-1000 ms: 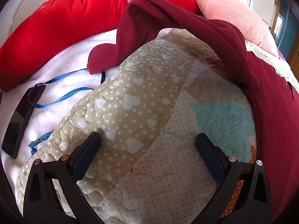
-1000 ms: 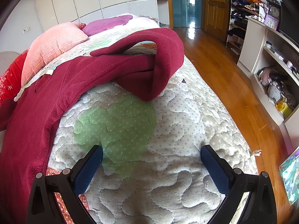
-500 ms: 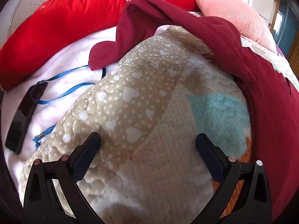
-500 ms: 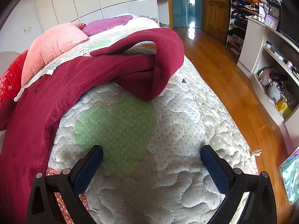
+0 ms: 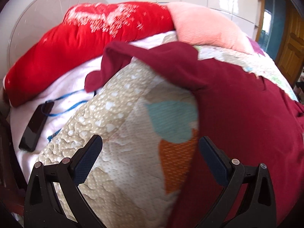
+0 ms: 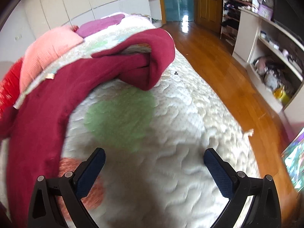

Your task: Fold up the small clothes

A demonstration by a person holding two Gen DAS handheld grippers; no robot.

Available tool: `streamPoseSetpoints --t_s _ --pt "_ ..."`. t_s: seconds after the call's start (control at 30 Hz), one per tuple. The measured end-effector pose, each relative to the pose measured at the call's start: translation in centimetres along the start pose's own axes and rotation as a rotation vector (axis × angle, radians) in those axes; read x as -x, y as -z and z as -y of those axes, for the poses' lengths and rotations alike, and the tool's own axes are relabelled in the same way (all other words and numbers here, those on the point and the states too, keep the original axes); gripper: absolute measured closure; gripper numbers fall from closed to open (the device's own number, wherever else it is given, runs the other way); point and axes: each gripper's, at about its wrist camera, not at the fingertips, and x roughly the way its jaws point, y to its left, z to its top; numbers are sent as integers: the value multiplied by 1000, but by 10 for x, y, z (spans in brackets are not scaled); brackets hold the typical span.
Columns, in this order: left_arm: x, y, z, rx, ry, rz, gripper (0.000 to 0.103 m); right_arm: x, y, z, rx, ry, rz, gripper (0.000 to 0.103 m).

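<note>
Lying across the quilted bed [image 5: 117,171], one dark red garment [image 5: 247,125] is being shown spread from the pillows toward the foot, with one sleeve seen folded back over itself in the right wrist view [image 6: 152,60]. Two hand-held grippers are being held above the quilt: the left hand-held gripper [image 5: 150,152] is being kept spread wide and empty just beside the garment's edge, and the right hand-held gripper [image 6: 154,163] is likewise being kept spread wide, grasping nothing, near the garment's sleeve but apart from it. Beyond the garment, two pillows are being shown: one red pillow [image 5: 76,43] and one pink pillow [image 5: 205,24], touching each other. On the white blanket [image 5: 72,79] beside the garment's far end, one black phone [image 5: 36,123] and one blue lanyard [image 5: 70,95] are lying. Past the garment's sleeve, a wooden floor [image 6: 218,64] and white shelves [image 6: 269,43] are being seen.
</note>
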Motion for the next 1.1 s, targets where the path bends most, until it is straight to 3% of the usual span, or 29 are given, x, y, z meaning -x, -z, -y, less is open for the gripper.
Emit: streamPoseSetpoints --t_s 0.27,0.5,1.1 --pt "20 -2 28 -44 51 34 1 73 20 -72 125 -189 62 0" --pt "39 -4 43 -80 69 65 1 100 28 -143 225 -300 54 0" --pt "28 -15 63 -89 89 81 1 52 23 -219 286 -263 74 0"
